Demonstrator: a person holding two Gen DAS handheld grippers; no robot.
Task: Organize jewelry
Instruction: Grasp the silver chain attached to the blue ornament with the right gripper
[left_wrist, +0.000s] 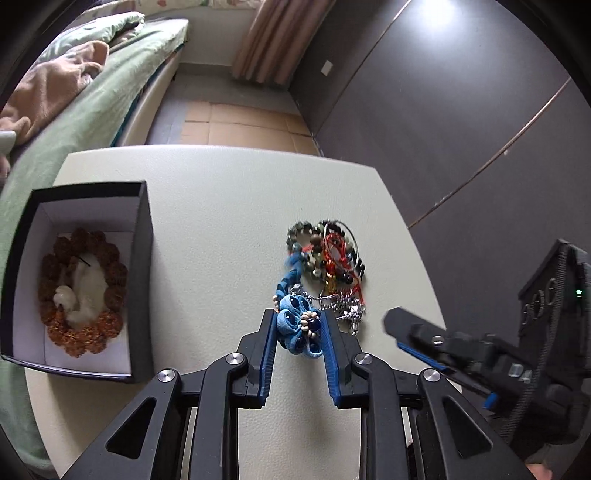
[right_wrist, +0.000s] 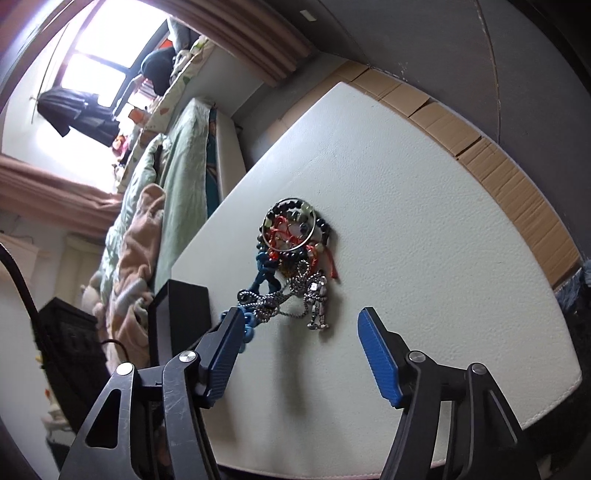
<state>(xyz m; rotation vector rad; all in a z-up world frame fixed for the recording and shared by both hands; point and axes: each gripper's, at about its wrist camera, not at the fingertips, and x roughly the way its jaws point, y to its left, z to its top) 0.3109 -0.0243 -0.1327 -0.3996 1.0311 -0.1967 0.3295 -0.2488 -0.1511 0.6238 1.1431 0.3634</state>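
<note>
A tangled pile of jewelry (left_wrist: 328, 258) lies on the white table (left_wrist: 221, 206): bead bracelets, a thin metal bangle, red cord and a silver chain with a figure pendant (right_wrist: 318, 299). My left gripper (left_wrist: 298, 325) is shut on the blue fabric flower piece (left_wrist: 295, 325), whose braided blue cord runs up into the pile. A black box (left_wrist: 142, 266) at the left holds a brown bead bracelet (left_wrist: 83, 291) and a white piece. My right gripper (right_wrist: 301, 321) is open and empty, just in front of the pile (right_wrist: 291, 236); it also shows in the left wrist view (left_wrist: 417, 332).
A bed with green bedding (left_wrist: 88, 107) runs along the table's left side. A dark wall (left_wrist: 461, 110) stands to the right. Cardboard (left_wrist: 243, 125) covers the floor beyond the table's far edge. The black box's outer side (right_wrist: 181, 317) shows left of the right gripper.
</note>
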